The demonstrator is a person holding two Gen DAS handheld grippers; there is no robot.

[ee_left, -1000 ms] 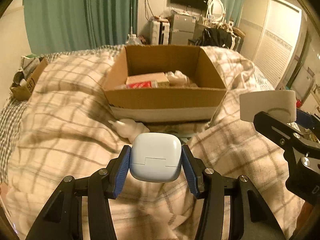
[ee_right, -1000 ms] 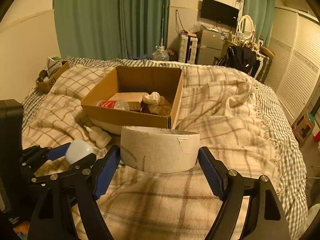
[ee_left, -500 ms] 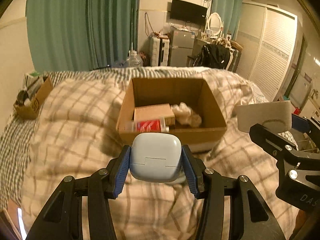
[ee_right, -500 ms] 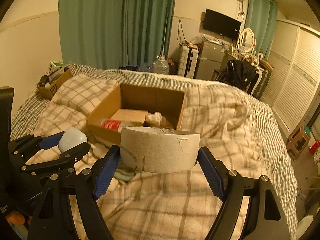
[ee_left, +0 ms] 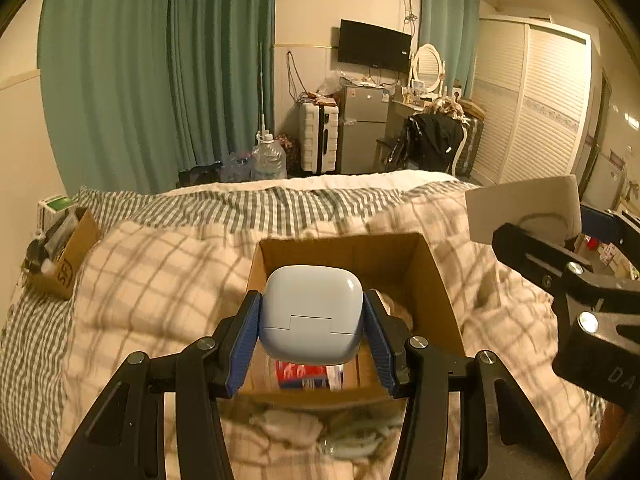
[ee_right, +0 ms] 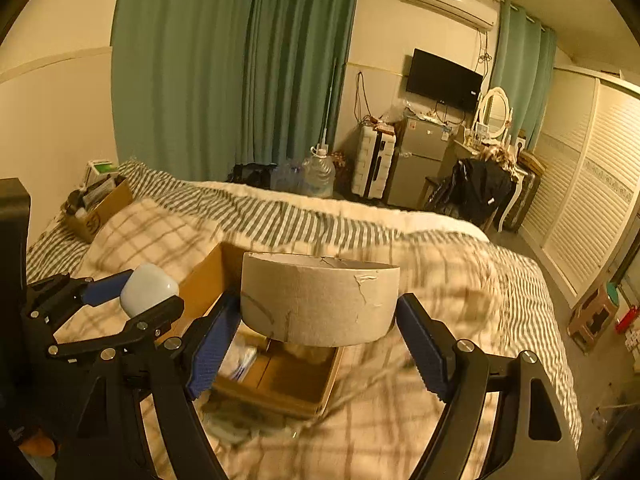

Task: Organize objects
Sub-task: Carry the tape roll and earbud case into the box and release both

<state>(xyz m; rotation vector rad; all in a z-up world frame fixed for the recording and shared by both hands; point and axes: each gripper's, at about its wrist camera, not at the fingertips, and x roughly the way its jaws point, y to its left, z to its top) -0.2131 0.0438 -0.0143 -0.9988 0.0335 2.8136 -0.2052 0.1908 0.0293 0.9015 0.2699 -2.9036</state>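
Observation:
My left gripper [ee_left: 311,332] is shut on a pale blue earbud case [ee_left: 311,316], held above the near part of an open cardboard box [ee_left: 434,280] on the bed. My right gripper [ee_right: 320,332] is shut on a wide roll of beige tape [ee_right: 320,304], held above the same box [ee_right: 200,288]. The tape also shows in the left wrist view [ee_left: 524,208] at the right, and the case shows in the right wrist view [ee_right: 149,289] at the left. The box holds a red-labelled item [ee_left: 304,372] and other things, mostly hidden.
The box sits on a plaid blanket [ee_left: 152,280] over a bed. A small cardboard box of clutter [ee_left: 64,252] stands at the bed's far left. White crumpled things [ee_left: 288,420] lie in front of the box. A fridge, suitcase and water bottle stand beyond the bed.
Both grippers have risen and moved forward with their loads; they now hang over the box, which has dropped lower in both views.

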